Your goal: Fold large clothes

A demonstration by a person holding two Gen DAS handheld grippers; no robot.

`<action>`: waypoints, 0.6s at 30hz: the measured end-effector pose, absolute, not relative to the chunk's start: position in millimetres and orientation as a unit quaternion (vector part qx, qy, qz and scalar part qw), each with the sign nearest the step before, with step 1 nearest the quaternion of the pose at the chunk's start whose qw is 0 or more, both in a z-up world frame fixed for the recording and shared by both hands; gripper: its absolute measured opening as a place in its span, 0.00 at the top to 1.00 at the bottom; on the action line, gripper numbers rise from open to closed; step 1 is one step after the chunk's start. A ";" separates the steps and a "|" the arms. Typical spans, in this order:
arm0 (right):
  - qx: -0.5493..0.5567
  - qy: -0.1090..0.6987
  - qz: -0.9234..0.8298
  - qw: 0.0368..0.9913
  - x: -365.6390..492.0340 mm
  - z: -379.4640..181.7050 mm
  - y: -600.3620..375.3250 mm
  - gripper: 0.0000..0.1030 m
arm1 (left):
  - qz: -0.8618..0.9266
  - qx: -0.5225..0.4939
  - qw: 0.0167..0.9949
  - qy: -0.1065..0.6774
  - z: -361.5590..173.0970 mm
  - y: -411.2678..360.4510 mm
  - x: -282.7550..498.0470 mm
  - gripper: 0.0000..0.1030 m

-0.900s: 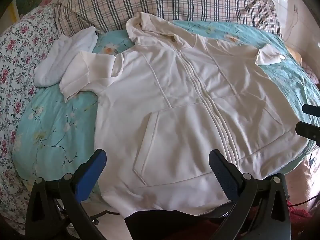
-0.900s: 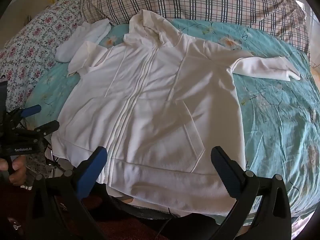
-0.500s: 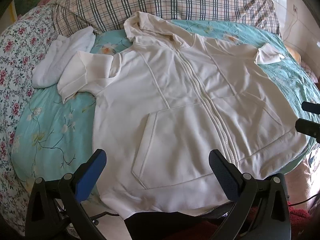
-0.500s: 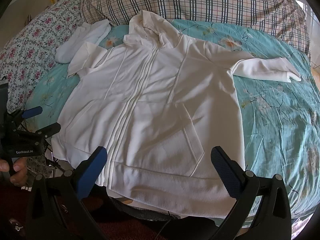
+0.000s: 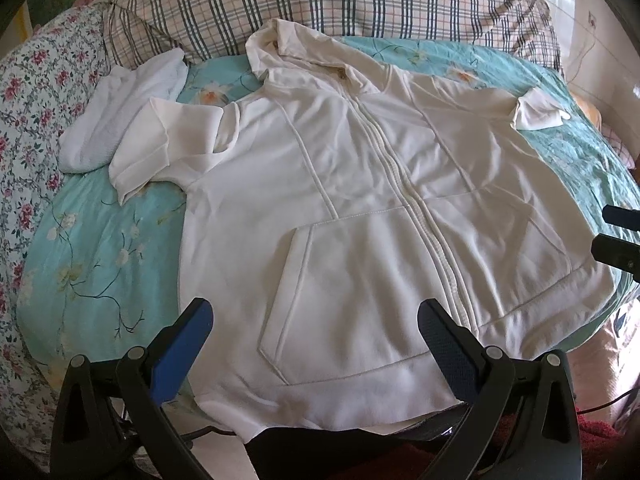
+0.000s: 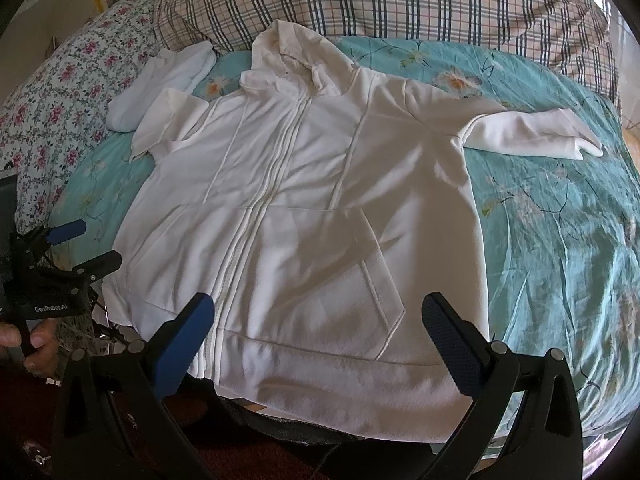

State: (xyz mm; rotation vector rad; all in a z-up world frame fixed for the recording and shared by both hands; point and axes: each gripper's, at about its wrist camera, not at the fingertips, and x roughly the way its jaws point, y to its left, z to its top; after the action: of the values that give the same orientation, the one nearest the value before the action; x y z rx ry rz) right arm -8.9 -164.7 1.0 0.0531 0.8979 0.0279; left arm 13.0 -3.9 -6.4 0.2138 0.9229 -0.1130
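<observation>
A white zip-front hooded jacket (image 5: 360, 200) (image 6: 312, 208) lies spread front-up on the bed, hood toward the pillows and hem at the near edge. Its short left sleeve (image 5: 160, 152) is bunched up; the right sleeve (image 6: 532, 132) stretches out flat. My left gripper (image 5: 316, 320) hovers open above the hem's left half, with nothing between its blue pads. My right gripper (image 6: 318, 316) hangs open over the right pocket, also holding nothing. The left gripper (image 6: 84, 242) also shows at the left edge of the right wrist view, held by a hand (image 6: 36, 340).
A turquoise flowered sheet (image 6: 560, 240) covers the bed. A plaid pillow (image 5: 320, 0) lies across the far side and a floral pillow (image 5: 32, 100) at the left. A small folded white cloth (image 5: 120, 108) rests beside the bunched sleeve. The bed's near edge drops off below the hem.
Both views have shifted only slightly; the jacket sits a little higher and closer in frame. Both grippers stay open and the jacket has not moved.
</observation>
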 end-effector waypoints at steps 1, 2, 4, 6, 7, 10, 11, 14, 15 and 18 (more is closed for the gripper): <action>0.024 0.430 0.011 0.902 -8.7 0.3 -166.1 0.00 | -0.055 0.102 0.888 0.444 -7.2 -3.4 13.3 0.01; 0.025 0.431 0.011 0.902 -8.1 0.1 -166.9 0.00 | -0.055 0.101 0.888 0.445 -8.3 -3.5 14.8 0.01; 0.032 0.431 0.012 0.902 -6.5 0.5 -169.7 0.00 | -0.055 0.101 0.885 0.450 -9.1 -2.3 17.7 0.01; 0.037 0.437 0.011 0.899 -5.5 0.6 -172.9 0.00 | -0.056 0.099 0.885 0.452 -10.4 -2.1 20.7 0.01; 0.041 0.435 0.009 0.899 -4.8 0.8 -176.3 0.00 | -0.055 0.098 0.884 0.454 -11.4 -2.0 23.2 0.01; 0.055 0.431 0.006 0.901 -1.4 2.0 -185.8 0.00 | -0.053 0.093 0.879 0.466 -14.2 -1.6 30.6 0.01; 0.067 0.422 0.009 0.904 0.1 3.2 -190.8 0.00 | -0.052 0.090 0.878 0.467 -14.9 -1.1 34.2 0.01; 0.089 0.406 0.005 0.910 7.1 7.0 -208.1 0.00 | -0.050 0.081 0.872 0.481 -18.5 -1.1 45.2 0.01; 0.093 0.406 0.001 0.909 9.2 7.8 -213.2 0.00 | -0.047 0.080 0.875 0.476 -19.1 -0.9 49.0 0.01; 0.115 0.410 -0.012 0.905 17.8 9.4 -233.3 0.00 | -0.038 0.076 0.874 0.478 -23.5 -1.5 59.9 0.01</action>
State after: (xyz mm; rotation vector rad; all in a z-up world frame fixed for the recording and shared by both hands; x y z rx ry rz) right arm 17.8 -233.3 9.4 0.2381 0.8464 -0.0253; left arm 59.9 -1.5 -23.5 0.1590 0.9974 -0.0793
